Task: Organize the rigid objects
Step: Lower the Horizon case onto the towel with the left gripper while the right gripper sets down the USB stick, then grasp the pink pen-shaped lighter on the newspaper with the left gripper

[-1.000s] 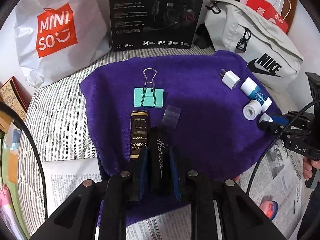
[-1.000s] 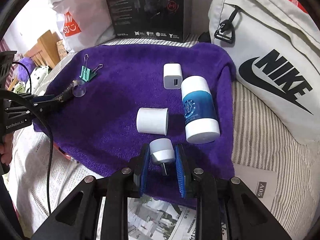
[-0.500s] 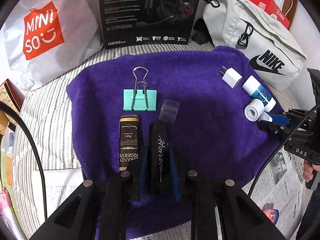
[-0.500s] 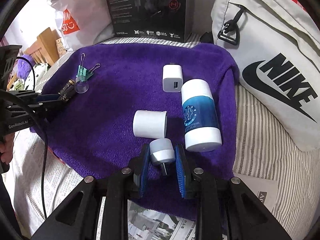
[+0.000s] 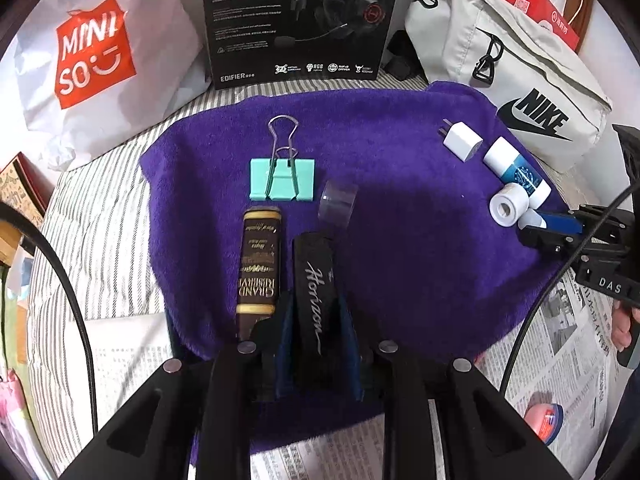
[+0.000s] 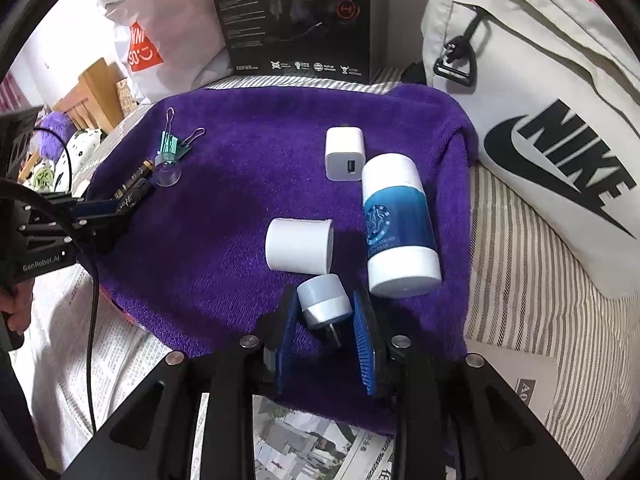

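Note:
On the purple towel (image 5: 400, 200) my left gripper (image 5: 316, 300) has its jaws just starting to open, the pads still against a black "Horizon" case (image 5: 314, 276) that lies beside a dark "Grand Reserve" stick (image 5: 258, 264). A mint binder clip (image 5: 282, 180) and a clear cap (image 5: 338, 204) lie just beyond. My right gripper (image 6: 324, 300) is opening; a small grey plug (image 6: 322, 298) rests on the towel between its pads, with a gap at the left one. Ahead of it lie a white roll (image 6: 300, 246), a blue-and-white bottle (image 6: 396, 224) and a white charger (image 6: 345, 154).
A black headset box (image 5: 300, 20), a white Miniso bag (image 5: 92, 52) and a grey Nike bag (image 6: 552, 140) border the towel's far and right sides. Newspaper (image 6: 312, 452) covers the near edge, on striped bedding (image 5: 100, 220). A pink-and-blue item (image 5: 544, 420) lies on the paper.
The right pads have spread off the grey plug, which now lies loose between them. The left gripper has barely shifted and still has the black case between its pads.

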Demonstrator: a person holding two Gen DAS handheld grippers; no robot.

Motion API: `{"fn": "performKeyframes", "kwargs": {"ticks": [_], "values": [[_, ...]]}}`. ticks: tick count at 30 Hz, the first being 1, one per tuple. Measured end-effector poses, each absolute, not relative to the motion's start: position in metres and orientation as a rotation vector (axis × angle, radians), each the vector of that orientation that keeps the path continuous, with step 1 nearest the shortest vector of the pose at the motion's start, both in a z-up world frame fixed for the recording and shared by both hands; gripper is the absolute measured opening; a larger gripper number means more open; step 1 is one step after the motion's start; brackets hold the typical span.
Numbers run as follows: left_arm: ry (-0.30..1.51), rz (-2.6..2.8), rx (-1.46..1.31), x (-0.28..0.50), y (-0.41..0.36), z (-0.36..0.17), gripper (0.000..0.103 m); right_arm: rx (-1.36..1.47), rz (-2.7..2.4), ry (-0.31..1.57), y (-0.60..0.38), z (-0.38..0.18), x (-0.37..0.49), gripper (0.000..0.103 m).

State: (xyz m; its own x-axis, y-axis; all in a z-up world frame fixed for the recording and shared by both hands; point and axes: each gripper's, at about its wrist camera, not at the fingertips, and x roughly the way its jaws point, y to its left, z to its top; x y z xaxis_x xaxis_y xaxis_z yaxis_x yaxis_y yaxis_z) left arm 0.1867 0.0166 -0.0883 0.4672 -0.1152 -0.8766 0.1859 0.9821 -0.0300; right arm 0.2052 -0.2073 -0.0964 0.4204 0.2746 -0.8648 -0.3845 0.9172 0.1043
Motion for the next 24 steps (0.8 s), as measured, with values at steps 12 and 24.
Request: {"fn": "performKeyframes", "kwargs": {"ticks": [12,24], "values": [[0.978,-0.196,0.058,0.134,0.027,-0.057,0.038,-0.142,0.410,0.969,-0.207,-0.055,0.153,0.042],[1.007,-0.284,0.068,0.104,0.018,-0.081,0.044,-0.144,0.538,0.983,-0.176,-0.062,0.107,0.046]]}}
